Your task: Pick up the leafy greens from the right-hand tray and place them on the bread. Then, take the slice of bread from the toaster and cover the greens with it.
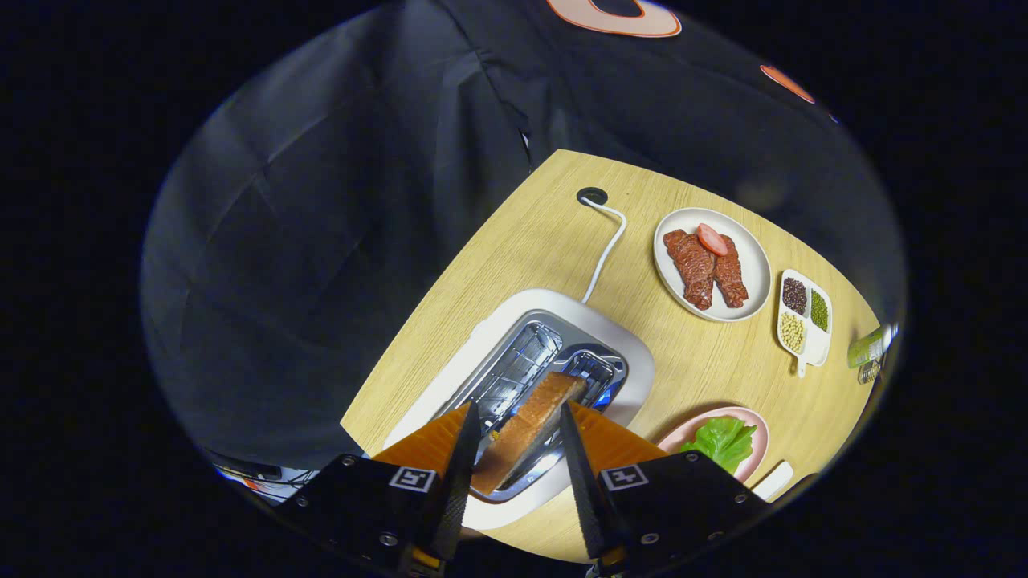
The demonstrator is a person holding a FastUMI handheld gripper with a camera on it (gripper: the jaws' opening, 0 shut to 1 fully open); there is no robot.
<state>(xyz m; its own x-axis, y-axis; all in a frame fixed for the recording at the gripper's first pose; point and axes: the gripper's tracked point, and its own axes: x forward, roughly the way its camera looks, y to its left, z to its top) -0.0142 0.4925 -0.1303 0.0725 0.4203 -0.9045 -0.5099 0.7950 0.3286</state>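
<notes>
Serrated black fingers of the gripper stand parted on either side of the bread slice, neither clearly pressing it. That brown, crusty slice rises from the toaster slot, its long axis running straight ahead between them. Crinkled leafy greens lie on the pink plate, right of the fingers
</notes>
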